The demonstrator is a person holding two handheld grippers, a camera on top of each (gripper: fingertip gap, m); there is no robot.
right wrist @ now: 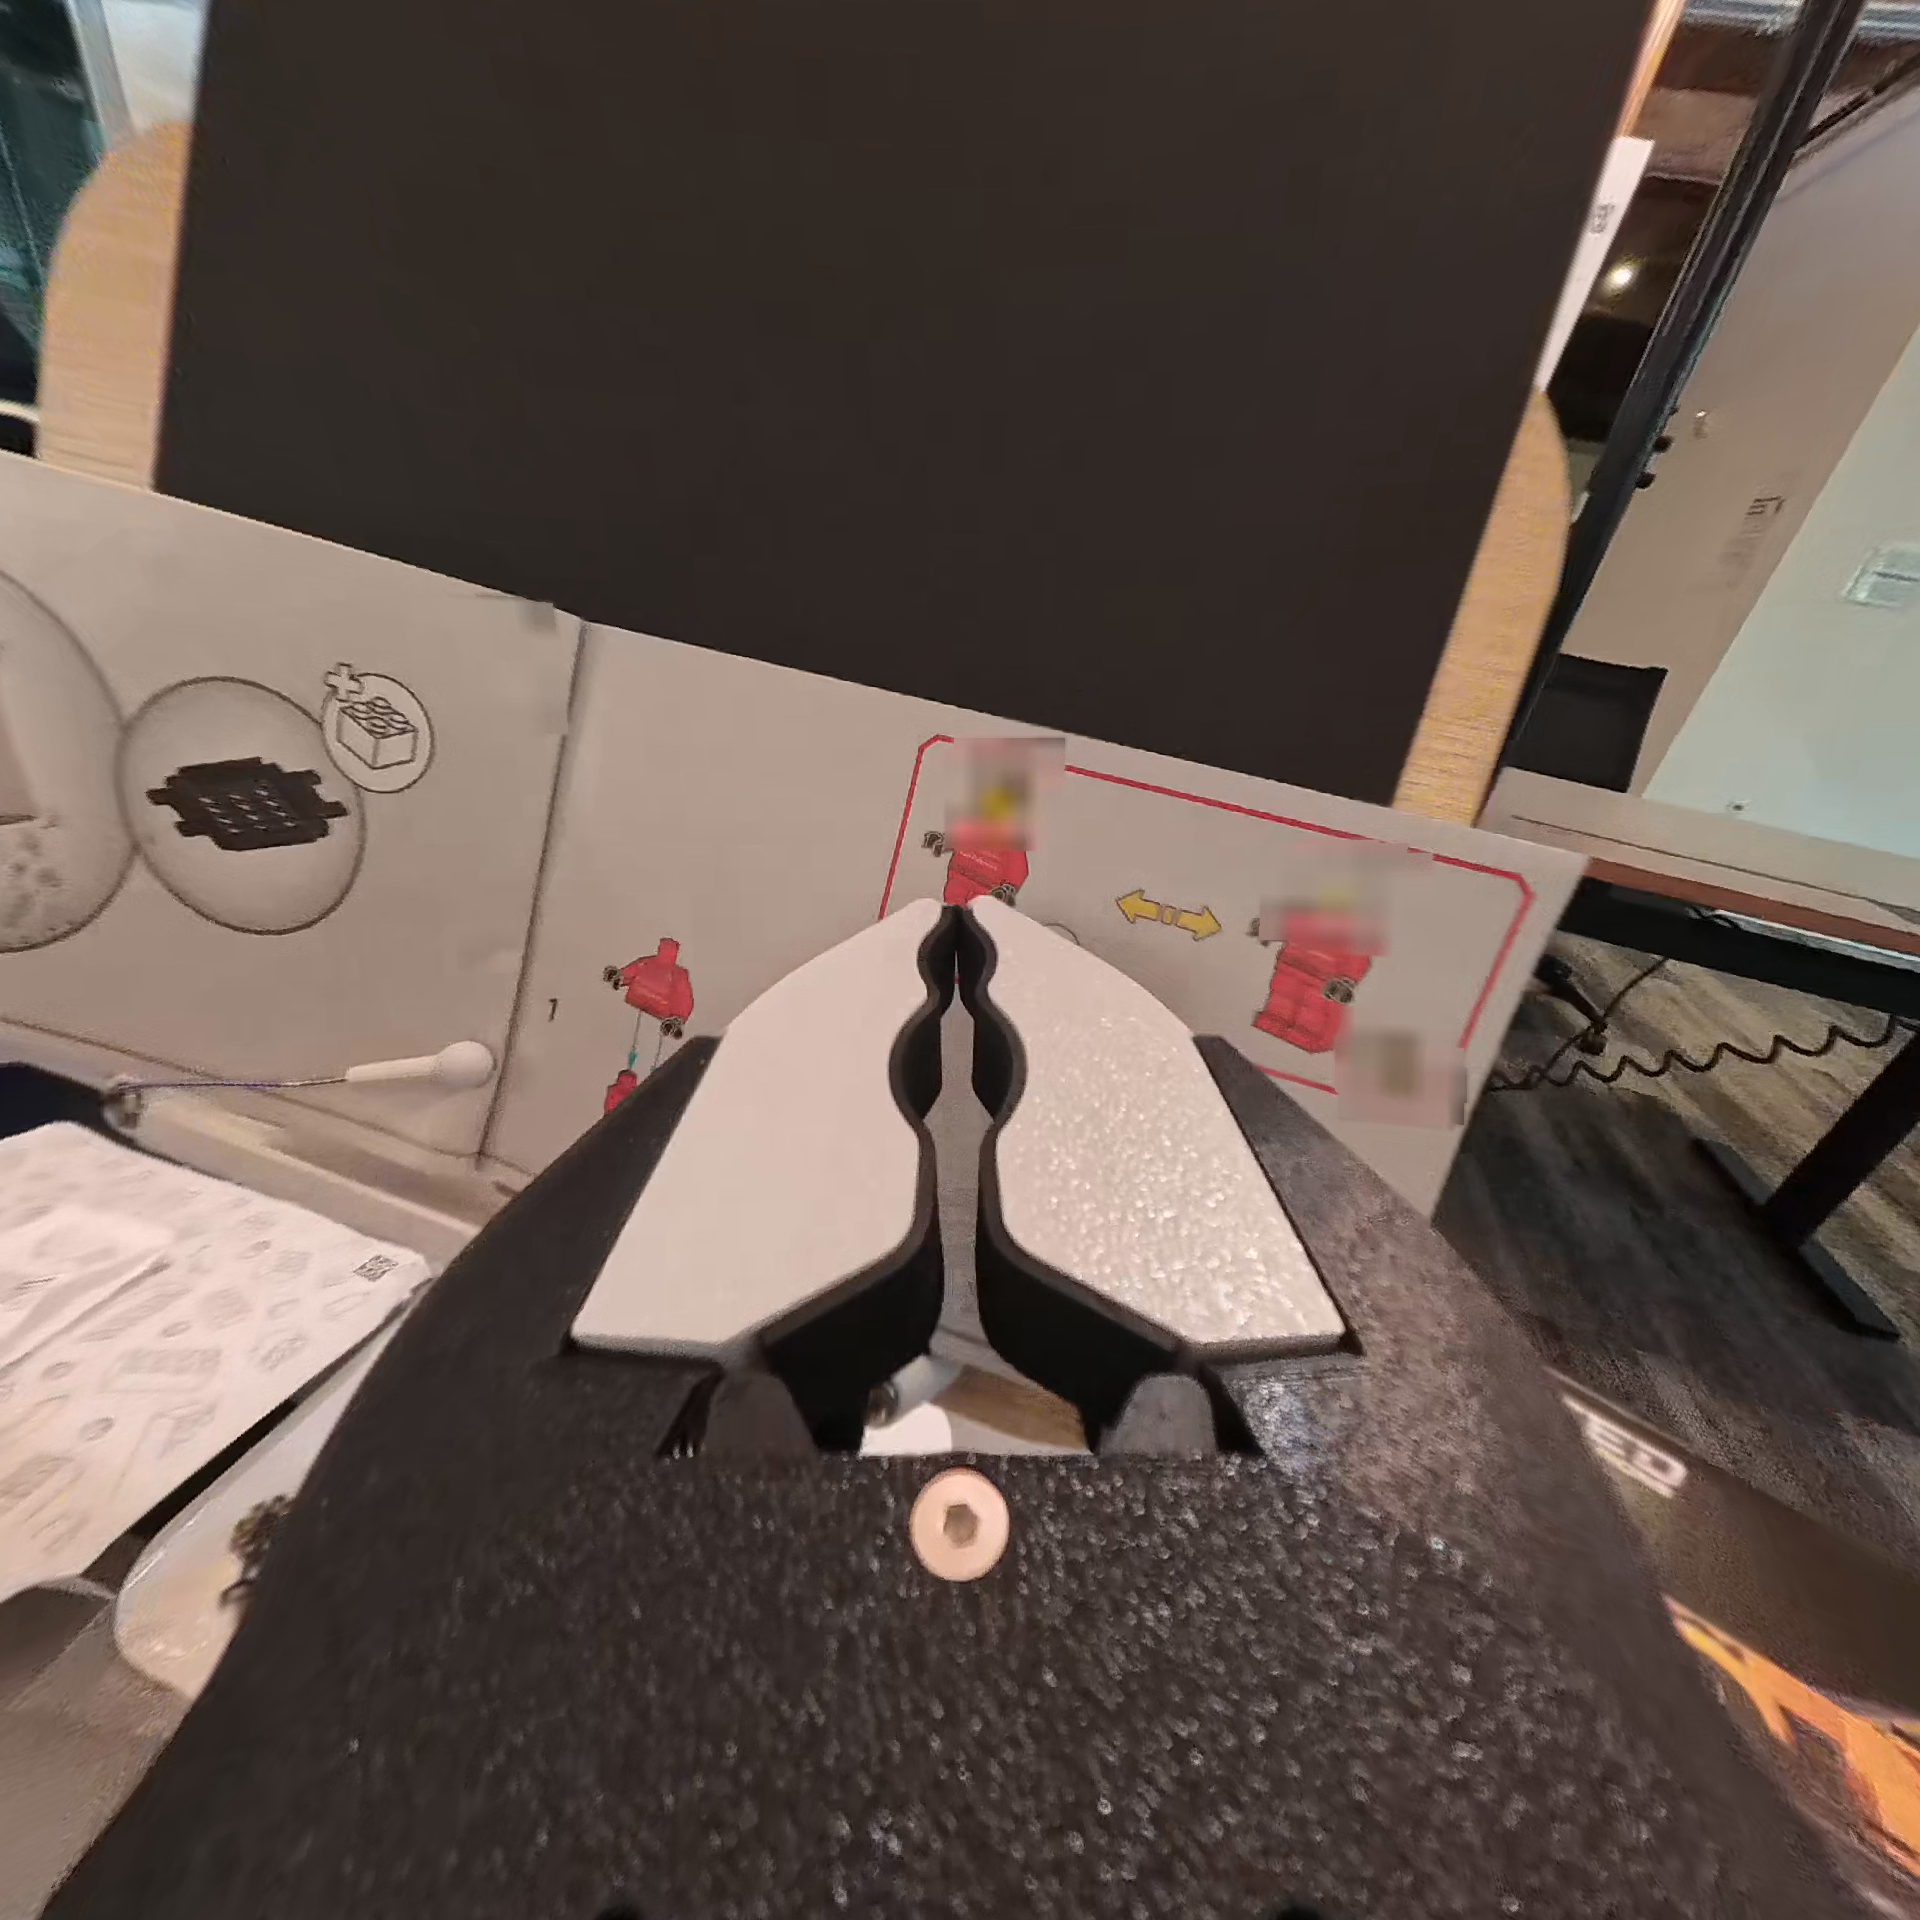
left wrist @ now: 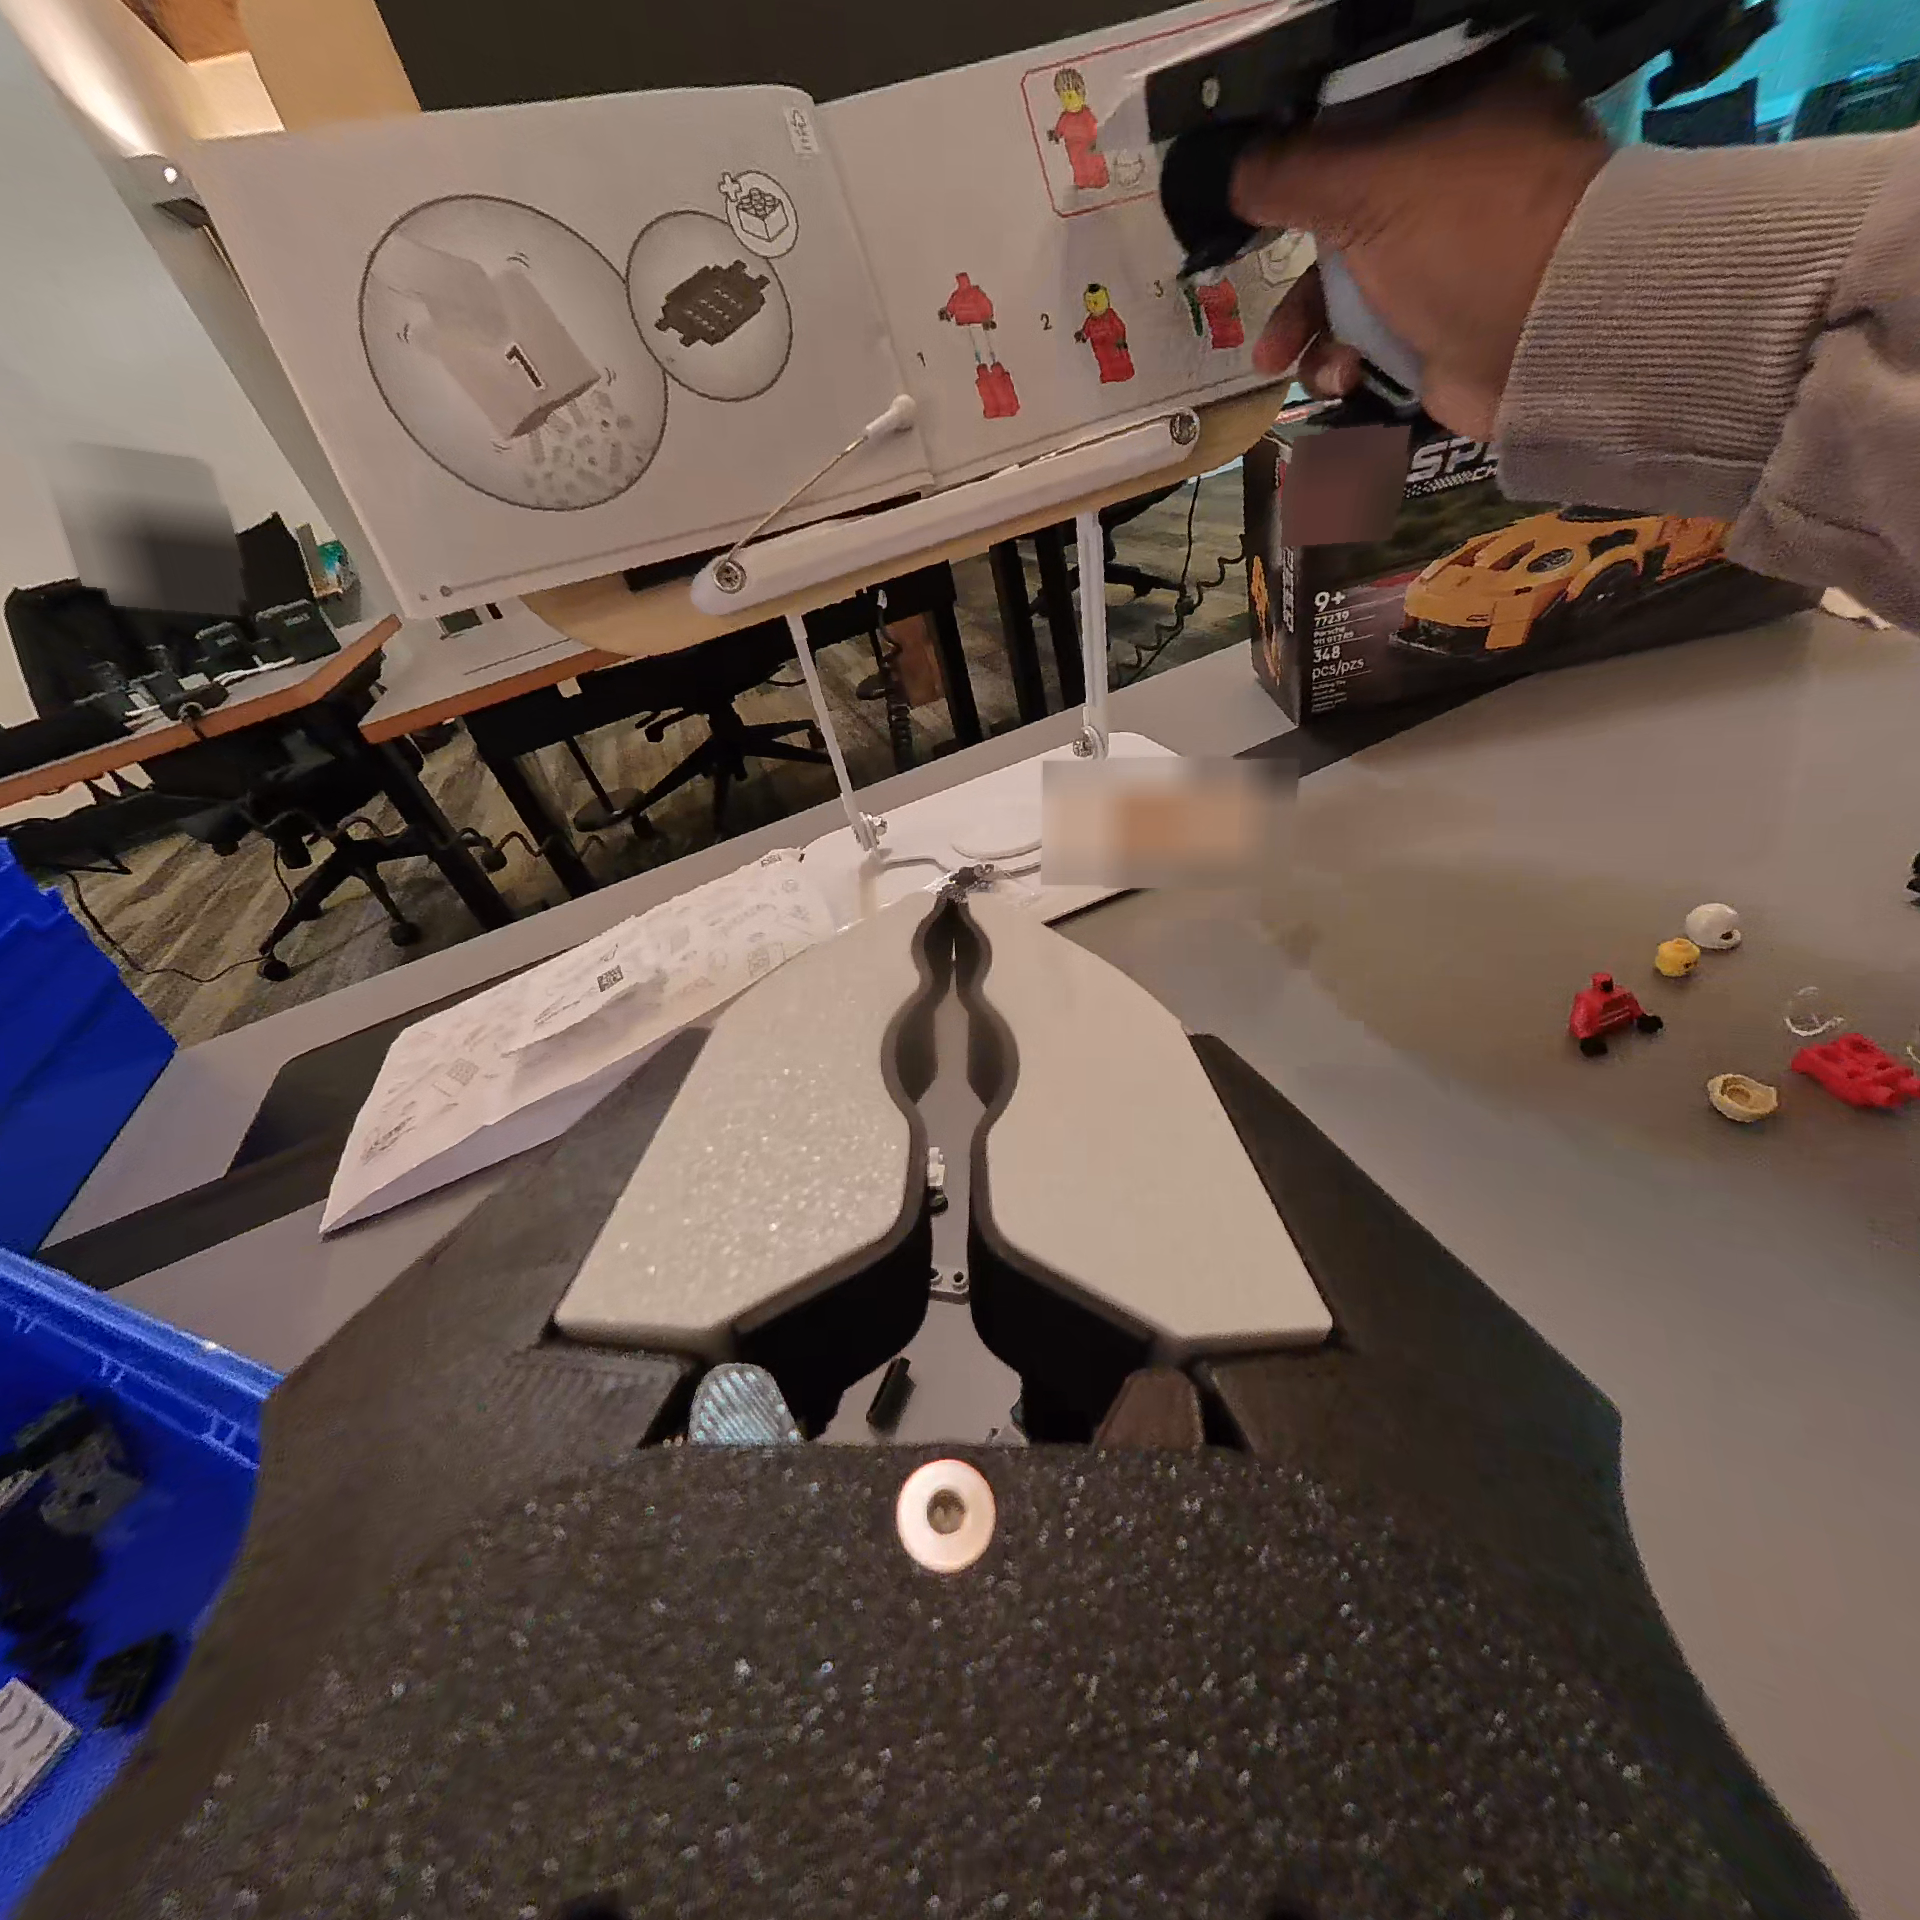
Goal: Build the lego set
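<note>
The loose lego pieces (left wrist: 1745, 1023) lie scattered on the grey tabletop (left wrist: 1455, 1195), well to the right of your left tool (left wrist: 948, 906), which is closed on nothing near the stand's base. Your right tool (right wrist: 956, 914) is closed and empty too, raised close to the open instruction booklet (left wrist: 644, 343) on its stand. The set's box (left wrist: 1475, 592) stands behind the pieces.

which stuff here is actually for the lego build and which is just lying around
For the build: instruction booklet on its stand, red torso, red legs, yellow head, white helmet.

Lying about: set box, blue bin, paper bag.
</note>
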